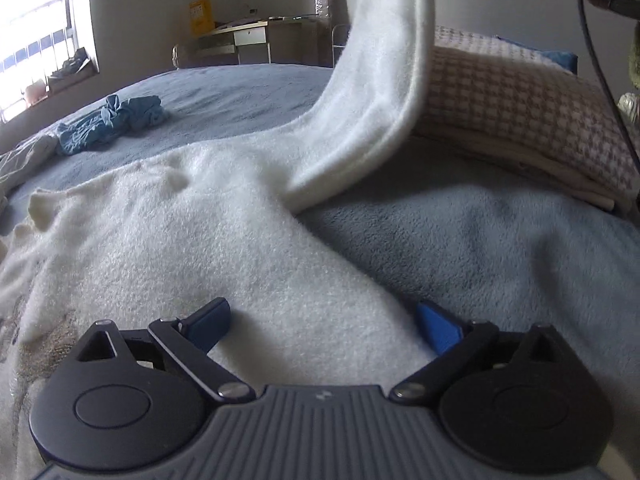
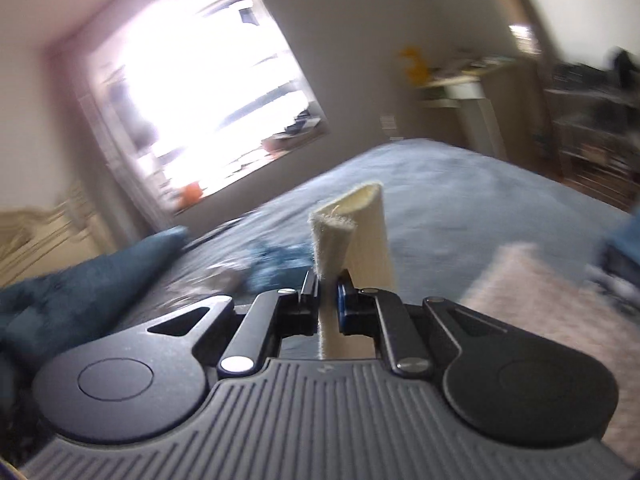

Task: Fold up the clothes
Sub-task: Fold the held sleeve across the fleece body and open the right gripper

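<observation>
One white fleece garment lies spread on the blue bed cover, and the coming move turns on how its lifted strip runs. The strip rises from the cloth on the bed up and to the right in the left wrist view, toward the right gripper, whose fingers are pinched tight on the strip's folded end. The strip's long axis therefore runs from the garment's body, just ahead of the left gripper, diagonally upward to the right hand. The left gripper's fingers stand wide apart and hold nothing; they hover over the near part of the garment, so the left hand is nearer the flat cloth. In the left wrist view the top of the strip is cut off by the frame, so the grip itself cannot be seen there. The right wrist view is badly blurred, and how much garment hangs below its fingers is hidden by the gripper body.
</observation>
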Demonstrator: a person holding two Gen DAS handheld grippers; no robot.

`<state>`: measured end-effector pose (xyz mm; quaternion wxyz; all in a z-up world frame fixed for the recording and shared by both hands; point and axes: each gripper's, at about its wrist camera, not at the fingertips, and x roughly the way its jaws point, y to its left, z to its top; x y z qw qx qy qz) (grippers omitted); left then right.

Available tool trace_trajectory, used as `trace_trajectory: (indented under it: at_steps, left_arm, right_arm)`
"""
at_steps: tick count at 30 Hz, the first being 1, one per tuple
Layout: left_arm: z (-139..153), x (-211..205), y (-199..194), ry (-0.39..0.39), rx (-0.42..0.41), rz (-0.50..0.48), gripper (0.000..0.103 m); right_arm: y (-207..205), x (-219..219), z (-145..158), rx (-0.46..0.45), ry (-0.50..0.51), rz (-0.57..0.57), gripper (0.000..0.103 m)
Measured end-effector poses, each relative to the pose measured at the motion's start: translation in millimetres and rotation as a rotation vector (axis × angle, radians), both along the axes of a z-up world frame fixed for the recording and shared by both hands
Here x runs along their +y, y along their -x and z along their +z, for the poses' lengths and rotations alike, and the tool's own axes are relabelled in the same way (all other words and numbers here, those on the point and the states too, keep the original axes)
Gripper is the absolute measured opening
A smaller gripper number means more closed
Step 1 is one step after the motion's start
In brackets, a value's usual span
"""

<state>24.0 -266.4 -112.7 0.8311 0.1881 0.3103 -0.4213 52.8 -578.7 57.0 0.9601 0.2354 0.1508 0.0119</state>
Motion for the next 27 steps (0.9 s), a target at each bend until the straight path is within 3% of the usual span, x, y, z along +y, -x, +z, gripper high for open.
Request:
trace_trajectory:
  at_steps: [5,11,15,18,23,25,27]
  left_arm:
    - [21.6,29.7,2.7,0.078,0.093,0.088,0.096]
    - [57.1,154.0,23.2,0.269,0.219,0.326,0.095]
    - [65.4,234.8,46.7,0.354,0.301,0.466,0.095]
    - [58.1,266.9,69.2,0.388,0.327,0.524,0.095]
    - [41.4,278.2,93.5,0.438,0.398,0.554,0.094]
    - [39.9,268.1,97.1,0.432,0.389,0.533,0.094]
    - [41.9,257.2,102.5,0.404,0.353,0.502,0.094]
  right_arm:
    - [-13.4,74.8,24.6,-0.043,0.032,0.212,0.007]
    - [10.5,159.6,32.3,-0.054,0.096,0.473,0.007]
    - [56.8,225.2,0.4,-0.004,0.266,0.664,0.007]
    - [95.8,273.9,-42.1,0.067,0.424,0.777,0.008]
    - [149.5,332.8,-133.9,0.273,0.742,0.732,0.015]
    - [174.2,334.1,-146.2,0.266,0.778,0.669,0.019]
    - [199.3,324.6,-139.5,0.232,0.704,0.644,0.024]
